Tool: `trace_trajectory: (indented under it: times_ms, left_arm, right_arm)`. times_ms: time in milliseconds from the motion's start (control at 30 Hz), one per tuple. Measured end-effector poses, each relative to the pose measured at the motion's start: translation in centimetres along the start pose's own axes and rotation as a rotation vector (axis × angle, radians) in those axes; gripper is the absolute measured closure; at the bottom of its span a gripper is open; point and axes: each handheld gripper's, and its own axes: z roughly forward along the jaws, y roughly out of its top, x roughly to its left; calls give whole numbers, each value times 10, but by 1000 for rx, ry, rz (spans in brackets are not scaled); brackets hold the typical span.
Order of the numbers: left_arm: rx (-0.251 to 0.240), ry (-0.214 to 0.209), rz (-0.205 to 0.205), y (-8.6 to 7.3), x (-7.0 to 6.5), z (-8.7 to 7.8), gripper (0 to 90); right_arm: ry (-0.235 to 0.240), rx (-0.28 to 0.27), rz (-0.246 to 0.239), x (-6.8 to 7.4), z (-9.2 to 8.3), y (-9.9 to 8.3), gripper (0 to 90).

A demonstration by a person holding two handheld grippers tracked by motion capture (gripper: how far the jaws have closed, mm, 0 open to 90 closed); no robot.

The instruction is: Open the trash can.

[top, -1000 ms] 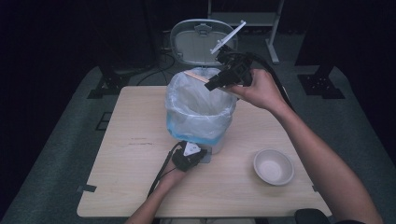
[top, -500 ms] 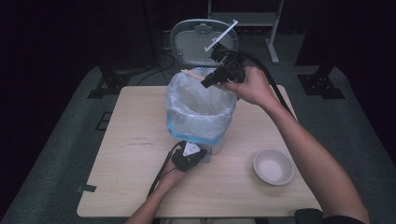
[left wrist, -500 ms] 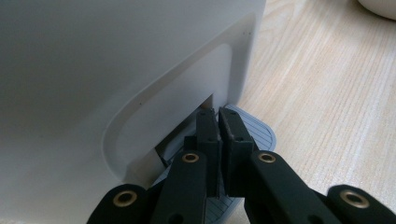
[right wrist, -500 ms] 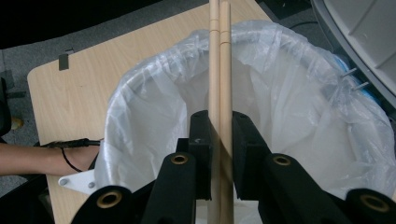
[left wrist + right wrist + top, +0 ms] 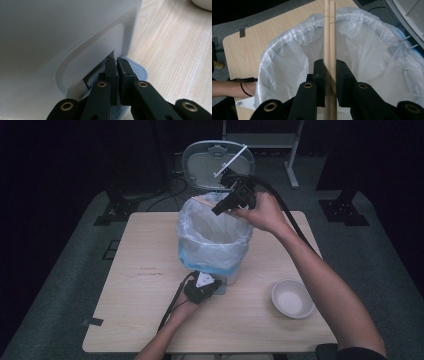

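Left gripper (image 5: 202, 288) fingers shut, pressing the bin's pedal (image 5: 136, 71) at near side so the lid (image 5: 212, 162) stays up. Right gripper (image 5: 329, 72) fingers clamp the chopsticks (image 5: 329, 30) over the lined bin (image 5: 215, 237), ready to drop in.

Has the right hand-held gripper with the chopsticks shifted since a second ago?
Yes. The right hand-held gripper, shut on the chopsticks, has edged leftward and down over the bin's far rim.

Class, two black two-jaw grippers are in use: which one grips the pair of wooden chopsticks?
The right gripper, above the bag-lined white bin, clamps the chopsticks; the left gripper presses the bin's pedal.
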Motion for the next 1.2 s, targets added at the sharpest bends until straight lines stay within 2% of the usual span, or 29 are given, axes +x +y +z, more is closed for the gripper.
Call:
trace_trajectory:
  times_ms: [533,600,900,1200]
  left_arm:
    - [2,-5,3,0,1,0,879]
    - [2,-5,2,0,1,0,880]
    - [2,-8,6,0,1,0,879]
    - [2,-8,7,0,1,0,878]
  right_arm:
    - [3,19,12,-4,12,2,785]
    - [5,12,16,-3,12,1,688]
    - [18,-3,2,-2,3,-5,685]
    - [11,-2,-18,3,-9,-21,641]
